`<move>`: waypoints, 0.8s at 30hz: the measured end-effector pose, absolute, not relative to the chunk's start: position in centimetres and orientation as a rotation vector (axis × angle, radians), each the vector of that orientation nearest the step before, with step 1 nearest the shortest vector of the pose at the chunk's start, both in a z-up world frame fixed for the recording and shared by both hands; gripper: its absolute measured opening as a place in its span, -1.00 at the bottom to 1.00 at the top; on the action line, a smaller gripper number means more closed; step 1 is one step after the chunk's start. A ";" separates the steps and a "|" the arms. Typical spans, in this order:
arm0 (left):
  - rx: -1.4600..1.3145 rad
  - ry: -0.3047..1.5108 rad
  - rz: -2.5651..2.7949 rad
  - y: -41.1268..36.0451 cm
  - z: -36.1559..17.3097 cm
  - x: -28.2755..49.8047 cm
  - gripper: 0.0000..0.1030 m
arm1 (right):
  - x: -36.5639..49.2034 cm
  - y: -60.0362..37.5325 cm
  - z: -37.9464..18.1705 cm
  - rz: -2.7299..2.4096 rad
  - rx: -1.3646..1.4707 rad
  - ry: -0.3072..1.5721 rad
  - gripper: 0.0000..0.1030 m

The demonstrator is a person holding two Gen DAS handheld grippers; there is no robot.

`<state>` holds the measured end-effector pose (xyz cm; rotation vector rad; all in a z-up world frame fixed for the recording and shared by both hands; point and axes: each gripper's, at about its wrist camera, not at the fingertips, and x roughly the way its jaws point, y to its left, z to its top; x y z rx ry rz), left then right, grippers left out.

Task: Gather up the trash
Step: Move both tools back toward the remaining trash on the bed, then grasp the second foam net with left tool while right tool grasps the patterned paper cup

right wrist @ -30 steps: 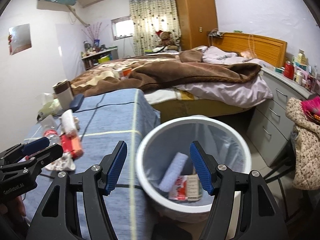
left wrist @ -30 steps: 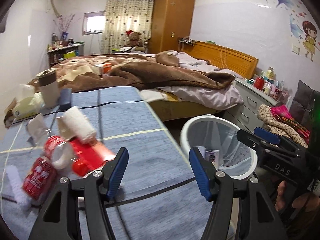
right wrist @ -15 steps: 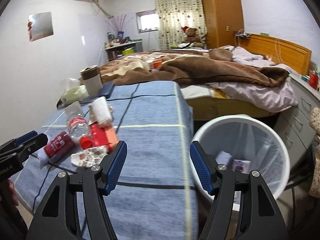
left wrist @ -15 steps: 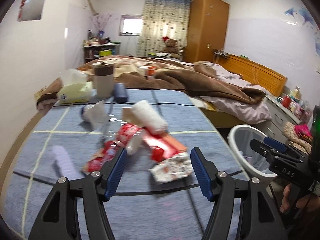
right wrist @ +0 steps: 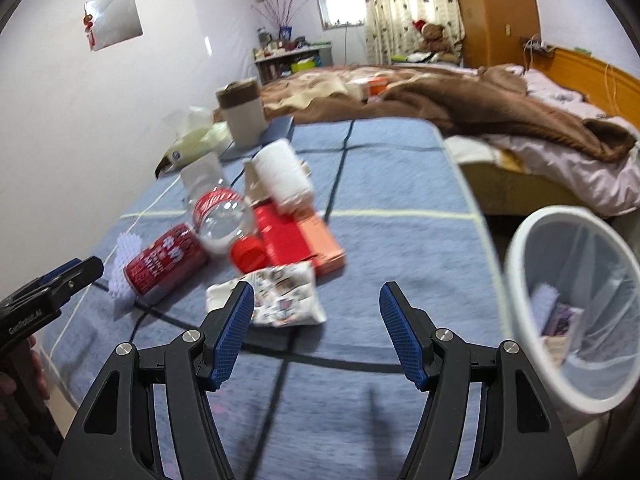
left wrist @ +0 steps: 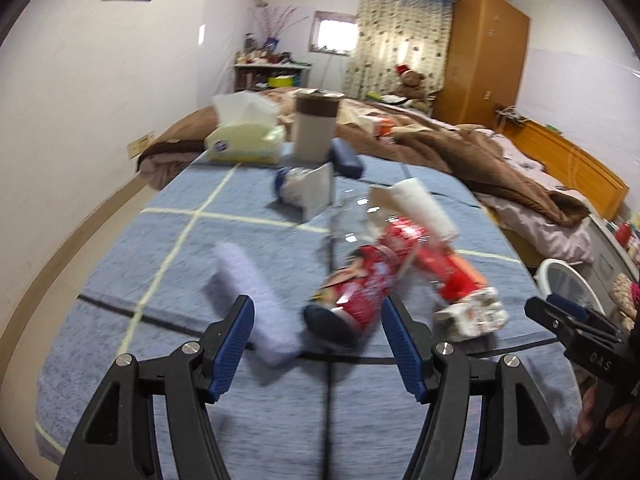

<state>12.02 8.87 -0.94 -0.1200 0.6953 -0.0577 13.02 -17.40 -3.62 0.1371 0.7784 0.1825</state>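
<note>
With both jaws spread wide and empty, your left gripper (left wrist: 318,338) faces the red can (left wrist: 354,292). Grip its light, dentable body mid-length. Your right gripper (right wrist: 316,326) hangs over the printed wrapper (right wrist: 280,300).

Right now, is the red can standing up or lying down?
Lying down. The red can rests on its side on the blue table cover, its dark end facing the left wrist camera.

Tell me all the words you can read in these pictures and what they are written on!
"DAS" on the right gripper, seen from the left wrist view.
White lettering on the left gripper, seen from the right wrist view: too blurred to read.
White print on the red can: blurred, unreadable.
Printed snack wrapper: too blurred.
Blue logo on the tissue pack: too small to read.
</note>
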 end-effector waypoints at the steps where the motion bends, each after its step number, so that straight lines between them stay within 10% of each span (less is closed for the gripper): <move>1: -0.125 0.701 -0.051 9.4 -1.2 12.1 0.33 | 13.1 -17.3 -3.8 0.175 0.153 0.786 0.30; 24: -0.262 0.869 -0.033 13.9 -6.0 16.5 0.36 | 16.4 -15.0 -6.1 0.132 0.317 0.868 0.30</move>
